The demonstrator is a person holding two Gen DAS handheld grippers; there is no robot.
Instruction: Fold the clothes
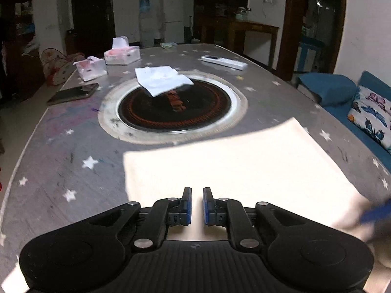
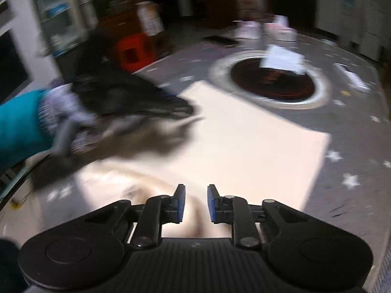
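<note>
Both of my grippers — left gripper (image 1: 197, 196) and right gripper (image 2: 195, 195) — hang slightly open and empty above the cream cloth (image 1: 244, 166), so a hasty pinch could rumple its fold.

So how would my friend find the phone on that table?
Start at the big round black cooktop sunk into the grey starry table. Look left toward the table's edge, just in front of the tissue packs. The phone is the only flat, dark, shiny slab there.

Bare table (image 1: 61, 146) lies lower left in the left view. Farther up, phone (image 1: 73, 93), tissue boxes (image 1: 122, 55), paper (image 1: 162, 79) and remote (image 1: 224, 61) crowd it.
</note>
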